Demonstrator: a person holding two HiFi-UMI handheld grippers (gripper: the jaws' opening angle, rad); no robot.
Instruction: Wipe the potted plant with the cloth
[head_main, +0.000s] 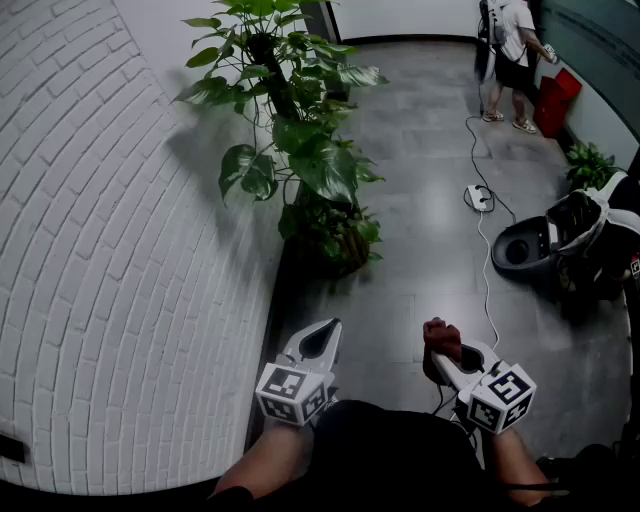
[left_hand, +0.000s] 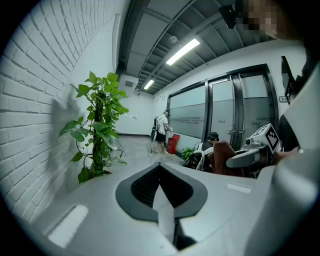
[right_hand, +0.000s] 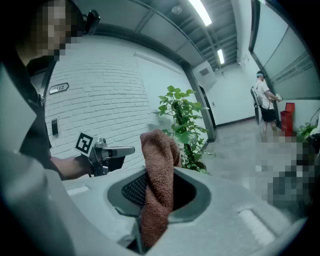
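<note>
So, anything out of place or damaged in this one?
Nothing spilled or damaged. The potted plant stands upright by the wall. Only oddity: a white cable with a power strip trails loose across the floor.

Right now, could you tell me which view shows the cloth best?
The right gripper view: the cloth stands mid-frame, clamped in the right hand-held gripper, its weave plain. The head view shows only a reddish bunch at that gripper's tip; the left gripper view, a brown patch at right.
</note>
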